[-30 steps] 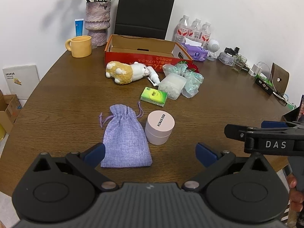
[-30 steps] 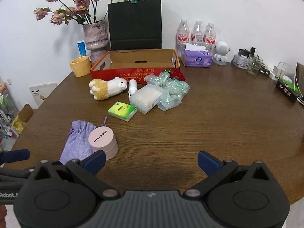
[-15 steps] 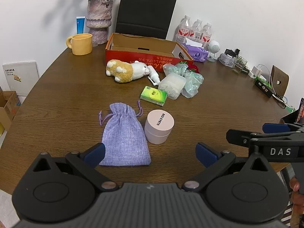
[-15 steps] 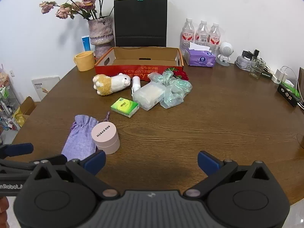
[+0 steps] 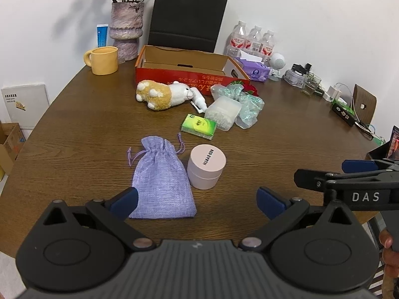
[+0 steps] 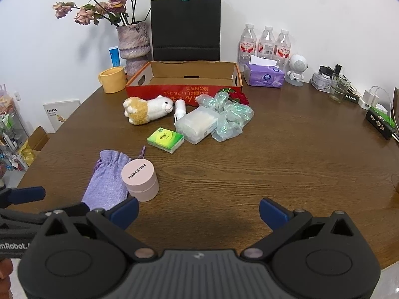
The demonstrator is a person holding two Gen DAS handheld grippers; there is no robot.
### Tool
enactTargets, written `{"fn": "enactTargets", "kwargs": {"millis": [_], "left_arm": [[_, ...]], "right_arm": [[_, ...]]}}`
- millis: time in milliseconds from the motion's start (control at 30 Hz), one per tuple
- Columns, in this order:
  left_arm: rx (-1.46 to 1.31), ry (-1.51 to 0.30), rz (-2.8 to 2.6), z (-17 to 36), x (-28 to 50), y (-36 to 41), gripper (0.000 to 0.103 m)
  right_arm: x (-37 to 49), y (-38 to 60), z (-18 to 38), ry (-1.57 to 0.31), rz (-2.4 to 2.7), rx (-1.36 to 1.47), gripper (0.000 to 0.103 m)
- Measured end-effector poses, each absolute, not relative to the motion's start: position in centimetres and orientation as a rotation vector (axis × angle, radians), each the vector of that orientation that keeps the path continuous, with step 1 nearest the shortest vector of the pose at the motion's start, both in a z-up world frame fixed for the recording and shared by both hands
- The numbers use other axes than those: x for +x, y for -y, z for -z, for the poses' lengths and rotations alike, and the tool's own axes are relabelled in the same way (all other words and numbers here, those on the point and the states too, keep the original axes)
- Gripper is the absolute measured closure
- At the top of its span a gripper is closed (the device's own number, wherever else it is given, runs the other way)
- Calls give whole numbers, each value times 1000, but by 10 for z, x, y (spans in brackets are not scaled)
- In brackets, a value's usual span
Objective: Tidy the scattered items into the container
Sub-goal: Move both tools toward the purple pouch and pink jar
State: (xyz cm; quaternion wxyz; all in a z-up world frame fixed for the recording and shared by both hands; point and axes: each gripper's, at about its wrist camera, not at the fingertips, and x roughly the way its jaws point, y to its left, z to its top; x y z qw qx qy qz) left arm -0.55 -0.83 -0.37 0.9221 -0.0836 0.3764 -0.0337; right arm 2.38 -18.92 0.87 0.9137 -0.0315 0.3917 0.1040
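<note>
**Both claws spread wide above the near edge, nothing in hand**

I have my left gripper (image 5: pixel 195 200) over the near edge of the round wooden table (image 5: pixel 74 129), jaws wide apart and holding nothing; its left fingertip (image 5: pixel 123 200) sits over the lower corner of the lilac drawstring pouch (image 5: pixel 160 182). My right gripper (image 6: pixel 198 209) is likewise spread wide and empty, above bare wood to the right of the pouch. Just beside the pouch, touching or nearly so, stands the pink round jar (image 5: pixel 206 165) with its lid on. Farther back I see a green tissue pack (image 5: pixel 198 126), a clear plastic box of cotton swabs (image 5: pixel 223 113), crinkled iridescent wrap (image 5: pixel 245 106), a small white spray bottle (image 5: pixel 198 101) and a plush alpaca (image 5: pixel 162 94) lying on its side. Behind them is the red cardboard box (image 6: pixel 184 91), open at the top, with nothing visible inside it. A yellow mug (image 5: pixel 103 59) stands to the left of the box
</note>
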Motion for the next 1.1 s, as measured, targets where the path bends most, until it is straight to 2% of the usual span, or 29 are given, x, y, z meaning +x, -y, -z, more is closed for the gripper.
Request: {"fn": "enactTargets", "kwargs": {"millis": [1100], "left_arm": [[-221,-731,105,3,-5,4,0]], "right_arm": [[27,195,-2,-807,-227,-38,0]]}}
